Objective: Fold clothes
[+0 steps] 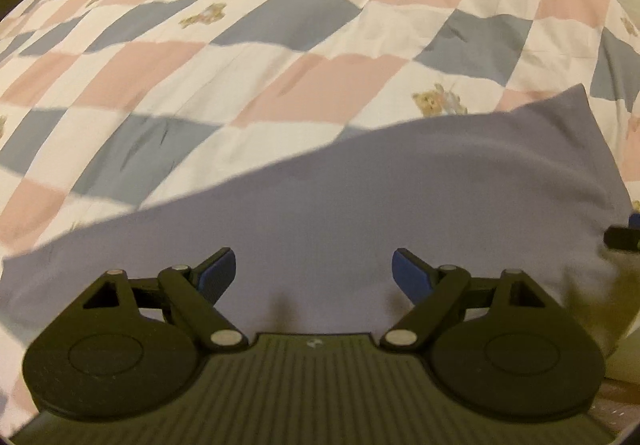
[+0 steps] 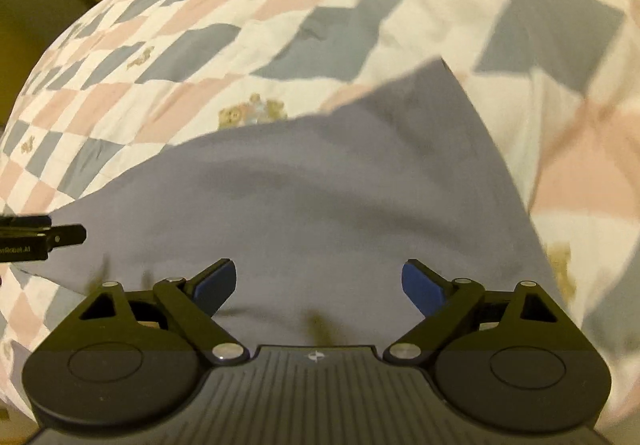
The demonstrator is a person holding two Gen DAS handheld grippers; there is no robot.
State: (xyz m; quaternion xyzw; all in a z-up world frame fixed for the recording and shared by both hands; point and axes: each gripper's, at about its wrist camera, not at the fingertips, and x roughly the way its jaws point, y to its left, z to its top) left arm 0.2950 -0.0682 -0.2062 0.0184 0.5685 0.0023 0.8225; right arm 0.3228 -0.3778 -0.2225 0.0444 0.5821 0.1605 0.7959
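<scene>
Above grey garment (image 1: 360, 205), both claws (image 1: 313, 272) (image 2: 319, 281) agape.

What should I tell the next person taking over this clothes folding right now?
Left tool: open, holding nothing, over the near part of the grey-blue garment.
Right tool: open, holding nothing, over the same garment.
The garment lies spread on the checked bedspread with teddy bear prints; one corner points away from the tools.
Done: whether any fold is made cannot be told.
Left: grip the near edge and fold.
</scene>
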